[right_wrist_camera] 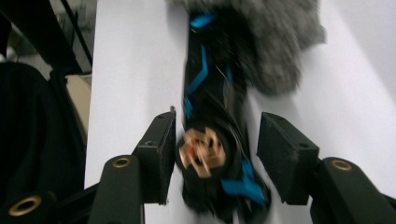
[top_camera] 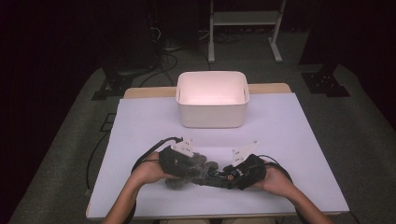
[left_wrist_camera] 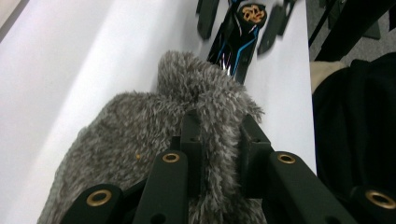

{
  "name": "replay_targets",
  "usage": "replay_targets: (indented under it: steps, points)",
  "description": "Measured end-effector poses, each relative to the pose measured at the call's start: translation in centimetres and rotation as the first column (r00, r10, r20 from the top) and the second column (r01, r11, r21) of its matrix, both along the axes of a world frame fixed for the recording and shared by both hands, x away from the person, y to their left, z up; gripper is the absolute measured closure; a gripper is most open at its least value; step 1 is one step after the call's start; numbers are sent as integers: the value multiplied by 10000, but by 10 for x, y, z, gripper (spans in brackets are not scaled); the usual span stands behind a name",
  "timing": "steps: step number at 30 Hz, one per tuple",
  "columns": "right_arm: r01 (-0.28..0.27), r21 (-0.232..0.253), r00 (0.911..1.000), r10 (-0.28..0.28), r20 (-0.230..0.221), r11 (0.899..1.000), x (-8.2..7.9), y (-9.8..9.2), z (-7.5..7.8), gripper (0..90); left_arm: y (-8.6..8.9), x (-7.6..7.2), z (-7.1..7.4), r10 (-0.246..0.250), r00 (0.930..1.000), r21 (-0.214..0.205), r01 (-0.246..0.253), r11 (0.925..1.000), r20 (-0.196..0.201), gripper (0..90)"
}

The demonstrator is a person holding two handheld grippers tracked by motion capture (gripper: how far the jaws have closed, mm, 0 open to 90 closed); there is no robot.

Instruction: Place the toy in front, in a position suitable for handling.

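Note:
A grey furry pouch (top_camera: 194,169) lies on the white table cover near the front edge. My left gripper (top_camera: 201,170) is shut on a fold of its fur; in the left gripper view the pads (left_wrist_camera: 191,135) pinch the grey pouch (left_wrist_camera: 140,135). A black toy with blue stripes and a gold emblem (top_camera: 217,178) sticks out of the pouch toward the right. My right gripper (top_camera: 225,176) stands open around the toy's emblem end (right_wrist_camera: 205,154). The left pad is close against the toy and the right pad (right_wrist_camera: 285,154) stands apart from it. The toy's far end goes into the fur (right_wrist_camera: 275,37).
A white empty bin (top_camera: 210,116) stands at the back middle of the table. The white cover (top_camera: 289,140) spreads wide on both sides of the hands. Beyond the table are dark stands, cables and a white frame on the floor.

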State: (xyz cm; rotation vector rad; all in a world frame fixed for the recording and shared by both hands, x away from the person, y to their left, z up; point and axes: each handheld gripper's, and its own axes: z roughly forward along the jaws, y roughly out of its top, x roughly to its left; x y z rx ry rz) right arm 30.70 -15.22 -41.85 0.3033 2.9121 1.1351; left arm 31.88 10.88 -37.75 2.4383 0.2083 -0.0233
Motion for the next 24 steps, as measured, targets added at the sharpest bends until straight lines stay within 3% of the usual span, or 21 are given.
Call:
replay_targets:
  steps: [6,11,15,21,24]
  points:
    - [-274,-957,9993,298,246,9950,2,29,-3,498,-5,2,-1,-170,9998,-227,169,9996,-36,761]
    - [-265,-1099,9996,273,59,9936,6,35,-5,539,1,3,-4,-71,9999,-544,63,9985,-145,760]
    - [-279,-1148,9992,310,253,9930,5,35,-5,548,12,2,-8,59,9991,-892,-97,9960,-426,760]
    - [-380,-1359,9986,427,317,9900,4,33,-3,555,31,0,-14,472,9978,-615,-500,9969,-458,760]
    - [-361,-1367,9988,400,265,9900,3,30,-3,555,35,2,-22,502,9959,-719,-557,9959,-750,760]
